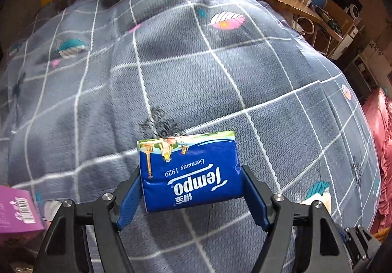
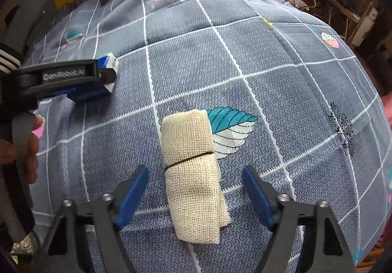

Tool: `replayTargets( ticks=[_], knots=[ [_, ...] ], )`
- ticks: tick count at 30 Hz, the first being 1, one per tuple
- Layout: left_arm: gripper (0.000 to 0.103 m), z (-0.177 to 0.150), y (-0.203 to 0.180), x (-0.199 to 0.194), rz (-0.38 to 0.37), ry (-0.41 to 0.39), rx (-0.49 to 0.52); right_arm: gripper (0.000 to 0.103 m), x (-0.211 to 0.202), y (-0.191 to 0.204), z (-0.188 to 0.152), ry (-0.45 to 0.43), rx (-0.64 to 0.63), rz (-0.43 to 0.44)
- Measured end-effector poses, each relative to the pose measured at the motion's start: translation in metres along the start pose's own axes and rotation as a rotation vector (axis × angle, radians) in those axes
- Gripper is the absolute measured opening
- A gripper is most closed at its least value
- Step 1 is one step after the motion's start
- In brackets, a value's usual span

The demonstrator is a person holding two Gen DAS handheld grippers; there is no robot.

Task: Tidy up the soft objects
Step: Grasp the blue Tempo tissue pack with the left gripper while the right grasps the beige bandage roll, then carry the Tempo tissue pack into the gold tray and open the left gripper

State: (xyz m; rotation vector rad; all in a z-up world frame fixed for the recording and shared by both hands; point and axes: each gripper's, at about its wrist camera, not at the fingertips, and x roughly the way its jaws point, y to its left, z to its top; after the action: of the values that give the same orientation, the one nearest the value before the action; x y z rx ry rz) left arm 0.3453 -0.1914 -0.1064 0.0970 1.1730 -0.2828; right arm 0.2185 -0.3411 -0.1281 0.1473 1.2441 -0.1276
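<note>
Tissues (image 1: pixel 189 171), a blue Tempo pack, sit clamped between the left gripper (image 1: pixel 191 189) fingers above the grey checked quilt (image 1: pixel 171 72), with a purple box (image 1: pixel 17 214) at the near left edge. Rightward, the right gripper (image 2: pixel 194 189) hangs open, its fingers either side of, but apart from, a beige gauze roll (image 2: pixel 193 170) lying on the quilt.

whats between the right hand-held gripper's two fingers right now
A rolled beige gauze cloth lies on the grey checked bedsheet between the open fingers of the right hand-held gripper, touching neither; the right wrist view shows it.
</note>
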Motion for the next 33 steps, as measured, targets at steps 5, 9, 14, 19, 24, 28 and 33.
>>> replayTargets(
  ticks=[5,9,14,19,24,28,33],
  knots=[
    [0.076,0.024,0.029,-0.066,0.028,-0.118,-0.047,0.043,0.0,0.0,-0.001,-0.014,-0.016,-0.013],
    [0.076,0.046,0.071,-0.128,0.069,-0.229,-0.109,0.046,0.001,-0.002,0.0,-0.013,-0.01,-0.006],
    [0.076,0.053,0.161,-0.189,0.205,-0.317,-0.208,0.046,0.001,0.003,-0.002,-0.027,-0.034,-0.026],
    [0.076,0.009,0.263,-0.225,0.305,-0.335,-0.339,0.046,-0.001,0.013,-0.006,-0.041,-0.066,-0.048],
    [0.076,-0.059,0.329,-0.248,0.34,-0.342,-0.46,0.045,-0.002,0.019,-0.01,-0.055,-0.1,-0.072],
    [0.076,-0.117,0.342,-0.258,0.33,-0.361,-0.5,0.045,-0.003,0.022,-0.013,-0.066,-0.117,-0.087],
    [0.076,-0.18,0.325,-0.26,0.283,-0.396,-0.495,0.045,-0.005,0.021,-0.014,-0.072,-0.119,-0.089]
  ],
)
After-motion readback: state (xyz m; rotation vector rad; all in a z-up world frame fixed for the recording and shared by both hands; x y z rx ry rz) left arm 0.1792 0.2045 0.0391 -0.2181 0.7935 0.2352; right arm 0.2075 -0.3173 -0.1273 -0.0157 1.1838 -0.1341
